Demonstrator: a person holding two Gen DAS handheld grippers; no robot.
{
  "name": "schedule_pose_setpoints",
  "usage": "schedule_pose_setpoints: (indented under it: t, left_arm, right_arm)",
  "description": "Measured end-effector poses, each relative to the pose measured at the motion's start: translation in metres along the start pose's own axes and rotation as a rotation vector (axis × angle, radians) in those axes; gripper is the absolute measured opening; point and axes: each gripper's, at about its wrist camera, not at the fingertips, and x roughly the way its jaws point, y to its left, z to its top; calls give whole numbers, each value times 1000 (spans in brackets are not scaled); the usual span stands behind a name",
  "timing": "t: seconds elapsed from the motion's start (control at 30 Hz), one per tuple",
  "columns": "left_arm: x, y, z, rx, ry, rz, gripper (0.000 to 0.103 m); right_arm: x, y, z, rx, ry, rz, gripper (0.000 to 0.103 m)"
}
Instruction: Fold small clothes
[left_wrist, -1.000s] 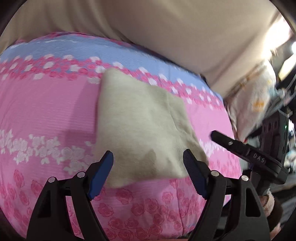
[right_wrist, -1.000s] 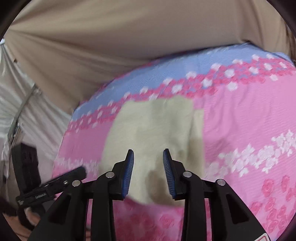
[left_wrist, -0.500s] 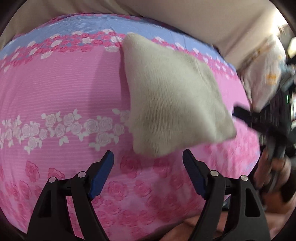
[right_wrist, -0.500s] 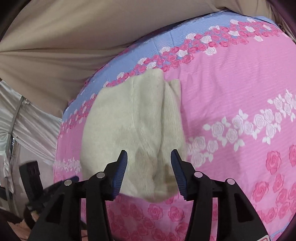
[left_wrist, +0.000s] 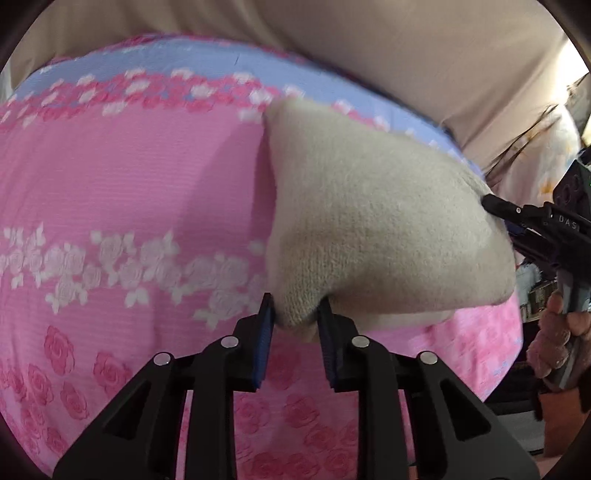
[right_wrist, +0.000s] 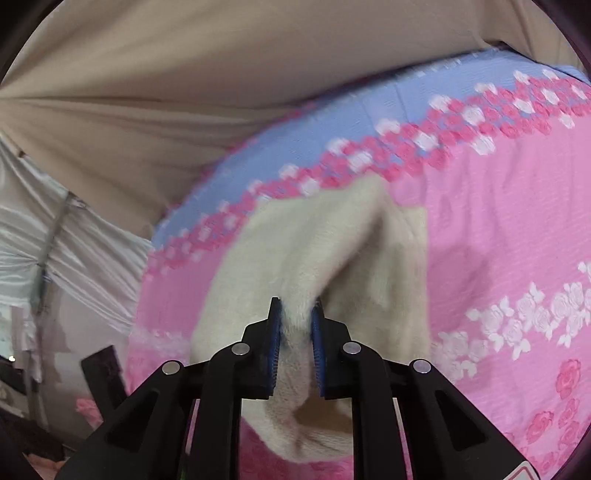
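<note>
Folding a small beige knit garment (left_wrist: 369, 221), laid on a pink rose-print bedspread (left_wrist: 129, 184). Lies toward the far part of that bedspread, far corner reaching the blue band (left_wrist: 147, 62) along its edge, near edge lifted clear of the pink.

Left gripper (left_wrist: 295, 317): jaws just drawn in from wide to narrow, now pinching the garment's near corner on its own side, blue pads (left_wrist: 266, 332) pressed into the knit. Right gripper (right_wrist: 297, 317): jaws likewise just closed, clamped on a bunched ridge of the same garment at the opposite near corner; seen from the left wrist as a black finger (left_wrist: 517, 212) touching the garment's far-side edge, with a hand (left_wrist: 554, 332) in a fuzzy sleeve below it.

Gripped at two near corners most likely so the edge rises as one straight line and can be carried over toward the blue band without sagging in the middle. Held low and angled down at the bedspread, presumably to catch only the top layer. Cloth between the two grips already humped, hinting at slack rather than tension.

Judged stage: grasp made, fold itself not yet carried over. Likely risk: thick, soft knit slipping from narrow pads, or a lower layer dragged along, spoiling the crease.
</note>
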Motion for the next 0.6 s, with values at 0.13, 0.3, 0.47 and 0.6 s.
schedule_pose_setpoints:
  t: [0.13, 0.3, 0.47, 0.6]
  left_arm:
    - [4, -1, -11, -14, 51, 1, 22]
    - [-48, -9, 4, 8, -77, -93, 56]
    - [-55, -28, 31, 36, -141, -61, 61]
    - [-48, -47, 46, 37, -144, -37, 62]
  right_arm:
    - [15, -39, -19, 143, 17, -12, 12]
    - [-15, -15, 1, 82, -40, 16, 55]
    - [28, -3, 20, 31, 18, -26, 41]
    - [32, 6, 22, -3, -9, -99, 10]
